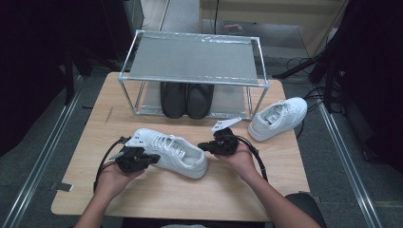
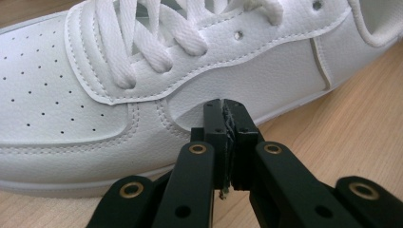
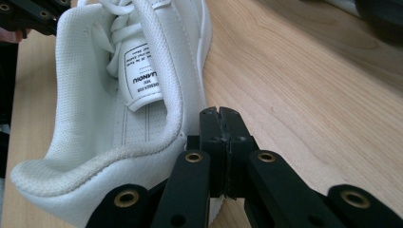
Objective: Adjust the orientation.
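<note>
A white sneaker [image 1: 170,151] lies on its sole at the middle of the wooden table [image 1: 147,194], toe to the left. My left gripper [image 1: 153,158] is shut, its tip against the near side of the sneaker [image 2: 142,90]. The left gripper's [image 2: 227,111] jaws are pressed together with nothing between them. My right gripper [image 1: 203,147] is shut and empty at the sneaker's heel end. In the right gripper view the closed right gripper [image 3: 221,118] sits just beside the heel collar of the sneaker [image 3: 119,104].
A second white sneaker [image 1: 278,118] rests at the right of the table. A metal two-tier shoe rack [image 1: 192,78] stands at the back, with a pair of black shoes [image 1: 187,99] on its lower shelf. Bare tabletop lies in front of the hands.
</note>
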### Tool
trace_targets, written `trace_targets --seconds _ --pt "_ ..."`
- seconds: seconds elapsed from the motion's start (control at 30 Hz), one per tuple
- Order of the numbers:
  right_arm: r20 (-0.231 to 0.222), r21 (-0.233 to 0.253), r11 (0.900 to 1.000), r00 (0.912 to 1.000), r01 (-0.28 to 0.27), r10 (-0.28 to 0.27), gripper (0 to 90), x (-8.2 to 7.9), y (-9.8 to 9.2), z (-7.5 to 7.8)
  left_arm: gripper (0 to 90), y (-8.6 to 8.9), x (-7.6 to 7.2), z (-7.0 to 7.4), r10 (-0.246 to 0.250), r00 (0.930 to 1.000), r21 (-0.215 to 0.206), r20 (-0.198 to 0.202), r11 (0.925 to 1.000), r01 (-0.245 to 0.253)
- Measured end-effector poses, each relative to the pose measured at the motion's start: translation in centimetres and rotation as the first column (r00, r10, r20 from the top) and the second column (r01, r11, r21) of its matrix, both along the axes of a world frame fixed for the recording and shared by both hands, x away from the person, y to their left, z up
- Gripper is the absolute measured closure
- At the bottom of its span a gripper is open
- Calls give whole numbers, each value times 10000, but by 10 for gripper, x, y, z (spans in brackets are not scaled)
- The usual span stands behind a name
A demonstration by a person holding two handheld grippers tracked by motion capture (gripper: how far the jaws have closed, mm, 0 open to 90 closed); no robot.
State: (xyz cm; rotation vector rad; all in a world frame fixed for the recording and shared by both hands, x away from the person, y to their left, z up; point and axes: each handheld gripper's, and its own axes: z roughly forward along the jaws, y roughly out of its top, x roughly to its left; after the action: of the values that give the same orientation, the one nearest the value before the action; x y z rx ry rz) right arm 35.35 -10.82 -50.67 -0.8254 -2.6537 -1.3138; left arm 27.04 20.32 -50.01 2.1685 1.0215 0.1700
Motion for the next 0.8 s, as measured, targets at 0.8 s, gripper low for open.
trace_targets --seconds 0.8 --pt "-221 78 9994 9991 -348 349 900 -31 0 -1 890 7 14 -3 -306 9990 -457 -331 9985 291"
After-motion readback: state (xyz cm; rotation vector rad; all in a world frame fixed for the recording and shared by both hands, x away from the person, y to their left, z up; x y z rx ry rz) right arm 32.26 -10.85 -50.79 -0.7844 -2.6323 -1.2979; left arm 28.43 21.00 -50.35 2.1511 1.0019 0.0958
